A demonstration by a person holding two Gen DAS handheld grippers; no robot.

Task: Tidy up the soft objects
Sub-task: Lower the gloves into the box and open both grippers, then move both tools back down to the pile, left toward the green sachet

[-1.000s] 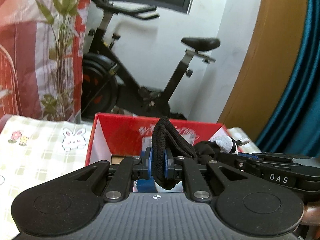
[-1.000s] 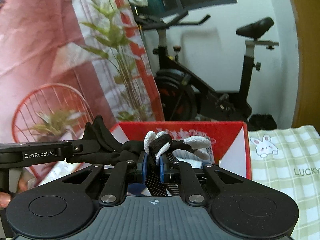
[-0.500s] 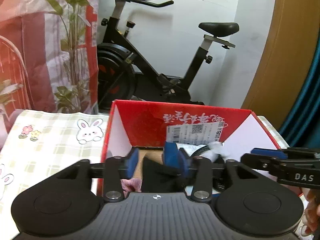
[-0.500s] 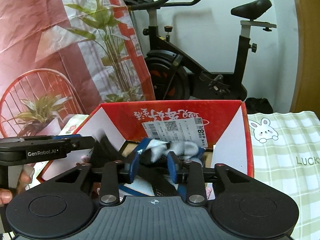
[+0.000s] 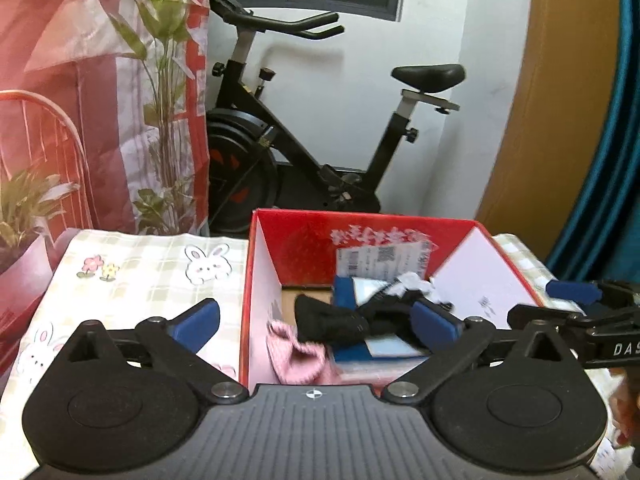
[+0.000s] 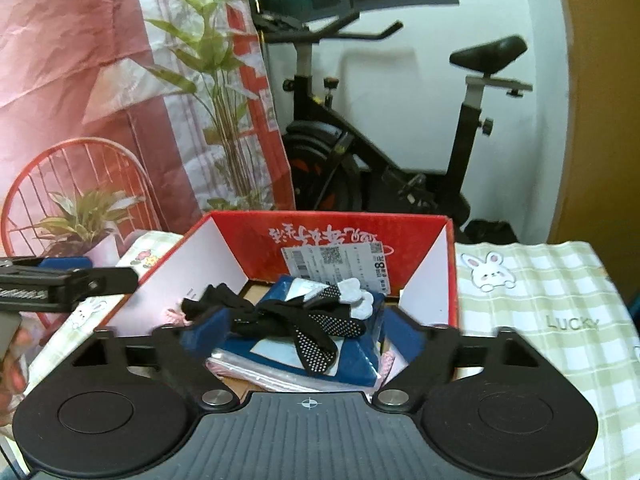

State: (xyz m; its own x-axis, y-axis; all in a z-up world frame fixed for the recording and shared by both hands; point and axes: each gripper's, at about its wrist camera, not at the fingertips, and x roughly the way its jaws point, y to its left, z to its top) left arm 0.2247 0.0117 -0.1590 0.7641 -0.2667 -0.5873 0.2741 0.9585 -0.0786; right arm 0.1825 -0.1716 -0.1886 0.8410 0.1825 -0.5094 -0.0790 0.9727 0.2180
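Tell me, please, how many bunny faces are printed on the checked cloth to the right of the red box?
1: the bunny face sits on the checked cloth near the red box; cloth beyond the frame edge may hide more.

Both wrist views look forward and slightly down — close above the near edge of the red box [image 5: 288,236] [image 6: 240,236]. They share its contents and the far exercise bike [image 5: 320,152] [image 6: 400,152] — seen from left and right.

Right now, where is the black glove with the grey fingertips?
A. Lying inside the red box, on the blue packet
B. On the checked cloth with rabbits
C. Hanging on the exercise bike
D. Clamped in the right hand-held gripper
A: the black glove lies loose on the blue packet inside the red box, and the right hand-held gripper stands open around it, its pads not touching.
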